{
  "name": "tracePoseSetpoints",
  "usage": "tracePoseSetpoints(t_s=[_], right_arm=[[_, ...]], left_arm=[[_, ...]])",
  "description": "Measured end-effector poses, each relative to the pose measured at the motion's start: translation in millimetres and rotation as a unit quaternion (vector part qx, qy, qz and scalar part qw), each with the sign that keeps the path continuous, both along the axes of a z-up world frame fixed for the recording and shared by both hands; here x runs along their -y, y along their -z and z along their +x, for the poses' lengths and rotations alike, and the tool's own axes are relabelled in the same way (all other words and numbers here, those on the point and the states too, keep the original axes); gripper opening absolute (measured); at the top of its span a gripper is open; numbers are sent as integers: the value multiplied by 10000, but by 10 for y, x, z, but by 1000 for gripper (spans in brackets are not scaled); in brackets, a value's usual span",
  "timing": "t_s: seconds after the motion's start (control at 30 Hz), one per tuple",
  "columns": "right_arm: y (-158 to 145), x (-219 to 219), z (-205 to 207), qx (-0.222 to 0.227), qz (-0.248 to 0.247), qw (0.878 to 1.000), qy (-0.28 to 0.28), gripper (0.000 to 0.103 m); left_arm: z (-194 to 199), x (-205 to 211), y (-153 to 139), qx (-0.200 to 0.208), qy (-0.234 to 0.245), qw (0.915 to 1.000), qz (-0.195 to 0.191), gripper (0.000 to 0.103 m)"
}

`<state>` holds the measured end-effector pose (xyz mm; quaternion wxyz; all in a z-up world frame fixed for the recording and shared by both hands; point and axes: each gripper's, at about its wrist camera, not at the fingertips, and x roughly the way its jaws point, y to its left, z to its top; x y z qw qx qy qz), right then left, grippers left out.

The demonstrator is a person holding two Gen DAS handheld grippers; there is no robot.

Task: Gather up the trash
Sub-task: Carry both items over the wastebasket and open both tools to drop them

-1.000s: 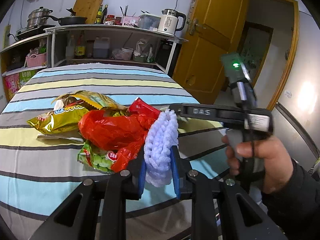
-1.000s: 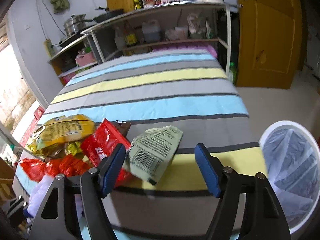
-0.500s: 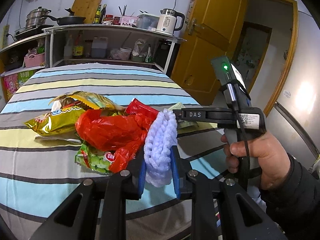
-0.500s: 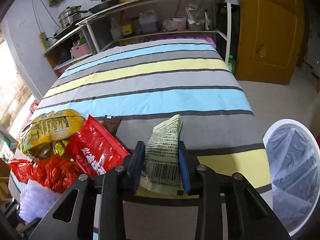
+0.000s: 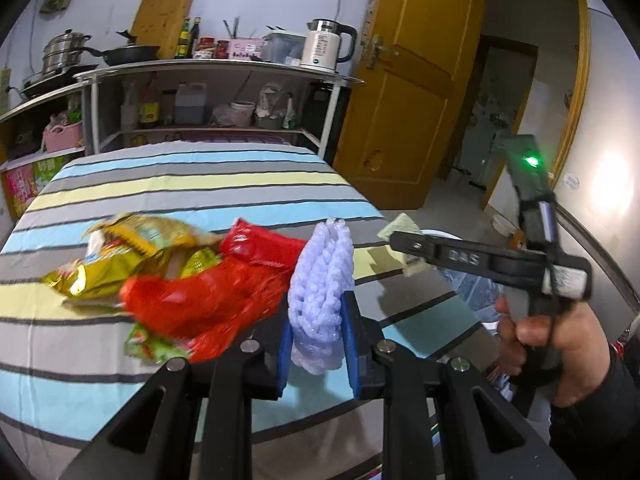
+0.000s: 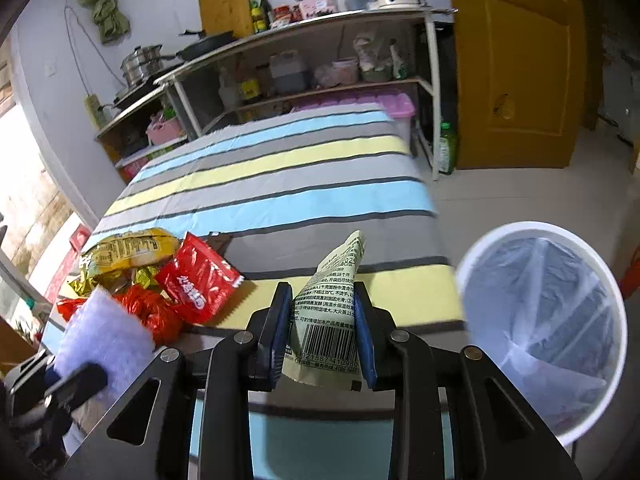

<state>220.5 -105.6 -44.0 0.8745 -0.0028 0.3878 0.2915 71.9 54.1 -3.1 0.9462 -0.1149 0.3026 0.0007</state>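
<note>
Lifted off the striped cloth (image 6: 280, 200) since a moment ago, pale green packet (image 6: 332, 316) pinched in right gripper (image 6: 324, 332), white bin (image 6: 548, 320) just right, left gripper (image 5: 316, 336) clamping foam net (image 5: 320, 280), wrappers (image 6: 160, 268) heaped at left

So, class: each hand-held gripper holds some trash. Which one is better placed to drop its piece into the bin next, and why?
Right. The right hand-held gripper grips the green packet beside the white lined bin; the left hand-held gripper, gripping the foam net, sits farther away.
</note>
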Motion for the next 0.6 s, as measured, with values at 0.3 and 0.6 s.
tracePoseSetpoints(t_s=[0.3,0.6], right_arm=[[-74,749,-36,186,77,9984,528,31],[60,1390,93,83,38,9939,1103,31]], left_arm=[[485,546,-106,-17,592,9981,163,23],[1046,1143,-108,-111,1239,9920,210,23]])
